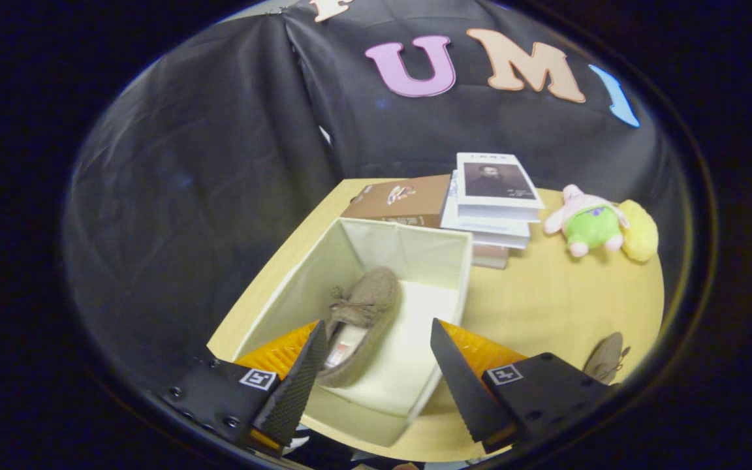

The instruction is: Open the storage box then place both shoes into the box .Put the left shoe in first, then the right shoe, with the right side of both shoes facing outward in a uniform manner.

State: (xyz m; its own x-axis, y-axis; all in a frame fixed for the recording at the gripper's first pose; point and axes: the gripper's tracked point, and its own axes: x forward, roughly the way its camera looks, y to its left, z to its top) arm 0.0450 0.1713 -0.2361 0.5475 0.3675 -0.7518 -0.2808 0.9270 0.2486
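- Storage box [442, 256], pale fabric with its top open, sits on the wooden table [546, 307] directly under and just ahead of the gripper [376, 372].
- One brown shoe [366, 313] lies inside the box along the wall nearer the left finger, toe pointing away from the tool, heel close to that fingertip.
- Gripper fingers are spread wide apart above the near end of the box, holding nothing.
- Second brown shoe [604, 358] lies on the table outside the box, beside the right finger.
- Beyond the box are a brown book [402, 199] and a stack of white books [493, 202].
- Further off to the right of those books lie a pink and green plush toy [588, 225] and a yellow plush toy [640, 230], touching each other.
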